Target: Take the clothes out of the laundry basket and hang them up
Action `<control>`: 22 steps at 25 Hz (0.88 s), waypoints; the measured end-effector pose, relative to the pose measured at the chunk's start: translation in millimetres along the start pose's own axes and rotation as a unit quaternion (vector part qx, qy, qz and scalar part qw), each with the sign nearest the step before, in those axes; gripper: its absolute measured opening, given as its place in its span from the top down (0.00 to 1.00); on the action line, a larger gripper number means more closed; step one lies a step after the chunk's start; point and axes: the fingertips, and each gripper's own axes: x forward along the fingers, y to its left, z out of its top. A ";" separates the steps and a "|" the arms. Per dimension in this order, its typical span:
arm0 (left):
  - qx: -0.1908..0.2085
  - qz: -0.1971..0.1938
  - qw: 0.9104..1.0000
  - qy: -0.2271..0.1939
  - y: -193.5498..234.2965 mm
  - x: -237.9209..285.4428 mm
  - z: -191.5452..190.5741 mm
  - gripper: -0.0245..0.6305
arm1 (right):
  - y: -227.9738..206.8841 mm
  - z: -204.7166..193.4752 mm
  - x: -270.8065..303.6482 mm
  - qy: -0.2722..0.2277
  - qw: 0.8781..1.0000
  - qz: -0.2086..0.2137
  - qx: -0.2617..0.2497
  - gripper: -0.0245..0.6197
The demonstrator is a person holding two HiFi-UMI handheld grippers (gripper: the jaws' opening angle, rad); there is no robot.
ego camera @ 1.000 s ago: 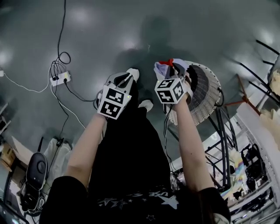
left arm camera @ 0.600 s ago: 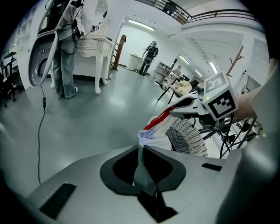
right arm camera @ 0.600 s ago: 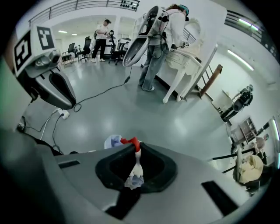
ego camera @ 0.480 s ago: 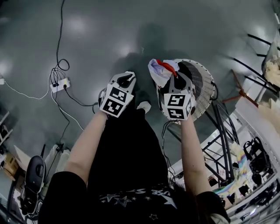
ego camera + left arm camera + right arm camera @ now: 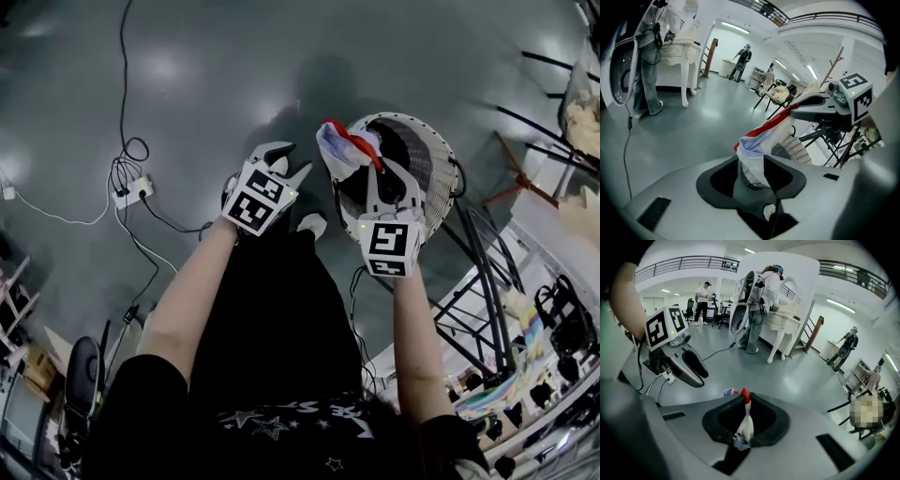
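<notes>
**Desk:** Over the laundry basket (image 5: 439,178), on the right of your head view, what is the claw holding?

**Operator:** My right gripper (image 5: 372,172) is clenched on the garment (image 5: 337,148), a pale lavender-and-white piece with a red edge. That gripper's own view shows a thin twist of the cloth pinched between the closed jaws, red tip upward. The bulk bunches just left of the gripper, above the basket's left rim.

**Desk:** And the other one?

**Operator:** My left gripper (image 5: 294,159) is released. Its jaws have just been opening and now stand apart, with nothing pressed between them. In the left gripper view the garment hangs in line with the gap. The head view puts the cloth just right of the tips, not touching them, and the right gripper view shows its dark pads (image 5: 696,365) bare.

**Desk:** Is the garment out of the basket?

**Operator:** Most of it is above the rim. I cannot tell whether a trailing end reaches inside. The basket is white wicker with a dark interior and stands on the grey floor (image 5: 187,84). A black metal rack (image 5: 480,281) stands near and to the right of it. Well apart on the left lies a white power strip (image 5: 131,192) with black cables (image 5: 123,94) running to it.
</notes>
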 end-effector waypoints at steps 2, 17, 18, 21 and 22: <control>0.005 -0.012 1.000 0.003 -0.5 11.7 4.6 0.64 | -1.0 -0.3 -6.9 -0.010 1.000 0.001 -0.001 0.92; 0.073 -0.096 0.989 0.082 0.7 88.2 20.8 0.53 | 5.7 -4.6 -37.7 -0.049 0.999 0.013 -0.008 0.92; 0.080 -0.101 0.988 0.090 1.1 90.9 18.3 0.53 | 5.2 -4.6 -39.4 -0.053 0.999 0.012 -0.005 0.92; 0.103 -0.122 0.981 0.109 -1.4 98.2 9.9 0.52 | 3.5 -2.6 -43.9 -0.068 0.998 0.007 0.003 0.92; 0.111 -0.133 0.978 0.115 -3.3 99.3 7.0 0.52 | 2.8 -2.7 -45.3 -0.070 0.998 0.006 0.005 0.92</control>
